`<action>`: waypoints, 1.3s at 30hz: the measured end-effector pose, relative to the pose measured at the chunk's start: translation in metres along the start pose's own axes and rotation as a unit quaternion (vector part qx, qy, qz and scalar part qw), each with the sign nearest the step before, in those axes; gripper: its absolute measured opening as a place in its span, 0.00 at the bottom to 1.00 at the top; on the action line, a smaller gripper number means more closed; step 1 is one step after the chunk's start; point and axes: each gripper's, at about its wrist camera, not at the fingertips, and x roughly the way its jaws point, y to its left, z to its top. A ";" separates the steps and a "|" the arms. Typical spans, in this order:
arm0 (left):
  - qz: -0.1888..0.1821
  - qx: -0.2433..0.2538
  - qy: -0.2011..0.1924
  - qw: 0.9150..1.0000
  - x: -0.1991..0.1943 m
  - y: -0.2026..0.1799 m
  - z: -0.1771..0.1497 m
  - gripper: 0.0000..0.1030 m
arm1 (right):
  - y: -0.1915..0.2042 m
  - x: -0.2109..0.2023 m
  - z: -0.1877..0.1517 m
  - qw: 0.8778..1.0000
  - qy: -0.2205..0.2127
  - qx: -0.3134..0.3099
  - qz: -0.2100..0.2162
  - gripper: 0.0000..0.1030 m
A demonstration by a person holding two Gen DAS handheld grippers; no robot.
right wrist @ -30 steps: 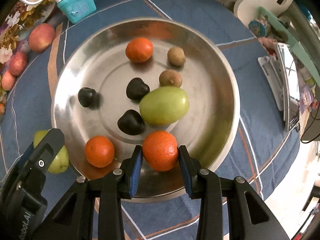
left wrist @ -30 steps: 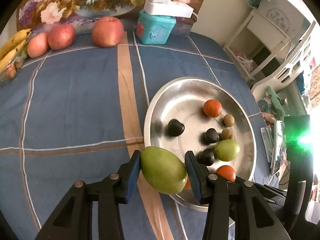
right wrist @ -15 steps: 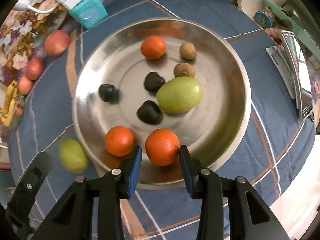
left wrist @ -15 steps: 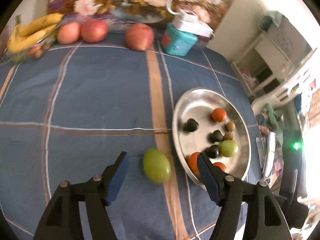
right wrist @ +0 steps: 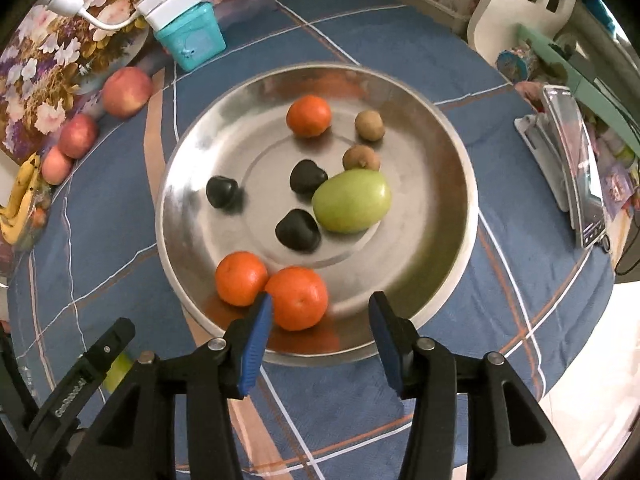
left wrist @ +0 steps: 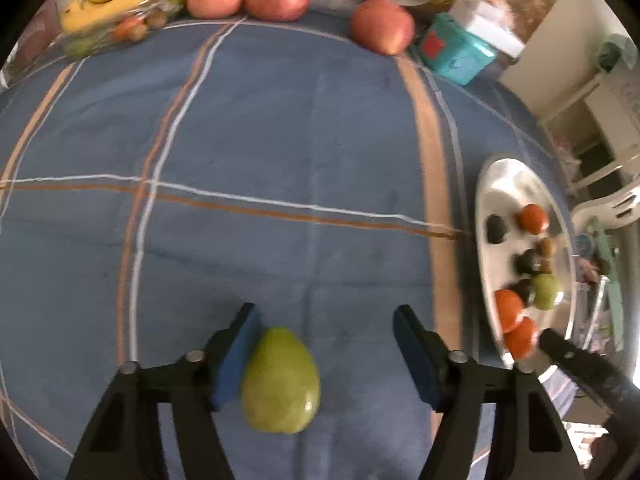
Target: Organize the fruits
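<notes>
Where it lies, mango (left wrist: 281,382) lengthwise, tip away.

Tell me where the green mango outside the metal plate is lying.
In the left wrist view the green mango lies on the blue tablecloth, between the open left gripper fingers beside the left pad, well left of the metal plate.

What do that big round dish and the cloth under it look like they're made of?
The dish looks like polished metal, probably stainless steel: silvery, shiny, with blurred reflections of the oranges on its floor. The cloth appears to be a soft woven fabric with a matte finish: blue with tan and white stripes, slightly creased, with no glare. The exact fibre can't be told from here.
</notes>
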 end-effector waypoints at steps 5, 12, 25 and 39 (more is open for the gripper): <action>0.030 -0.001 0.010 0.999 0.000 0.011 -0.001 0.28 | 0.001 -0.005 0.001 1.000 -0.003 -0.004 0.007 0.49; 0.013 -0.020 0.024 0.999 -0.003 0.012 0.001 0.24 | 0.015 0.002 0.003 1.000 -0.002 -0.006 0.018 0.49; 0.009 0.013 0.055 0.998 -0.004 0.005 -0.010 0.62 | 0.018 -0.003 0.005 0.999 -0.002 -0.007 0.039 0.49; -0.092 0.052 -0.007 0.994 -0.033 -0.055 0.006 0.40 | 0.009 -0.010 0.012 0.999 -0.007 0.007 0.048 0.49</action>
